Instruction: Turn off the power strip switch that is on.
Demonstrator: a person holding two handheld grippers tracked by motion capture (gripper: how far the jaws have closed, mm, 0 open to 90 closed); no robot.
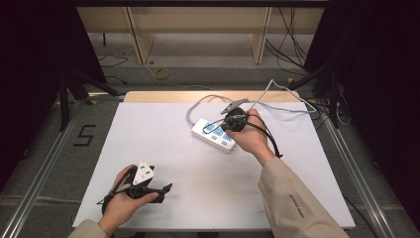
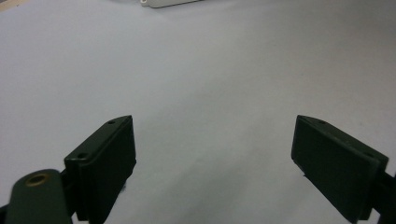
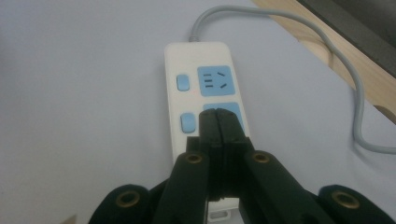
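Observation:
A white power strip (image 1: 207,130) with blue sockets and blue switches lies at the back middle of the white table (image 1: 173,163). Its grey cable (image 1: 198,106) loops off toward the back right. My right gripper (image 1: 225,128) hovers over the strip. In the right gripper view its jaws (image 3: 219,116) are pressed together with nothing between them, tips over the second blue socket of the strip (image 3: 187,56). My left gripper (image 1: 162,190) rests near the front left, pointing right. Its jaws (image 2: 215,154) stand wide open over bare table, and a corner of the strip (image 2: 163,2) shows far ahead.
The grey cable (image 3: 322,42) runs over the table's wooden back edge (image 1: 163,95). Metal rails flank the table on both sides. A black "5" mark (image 1: 84,135) is on the floor at left, and loose cables lie on the floor behind.

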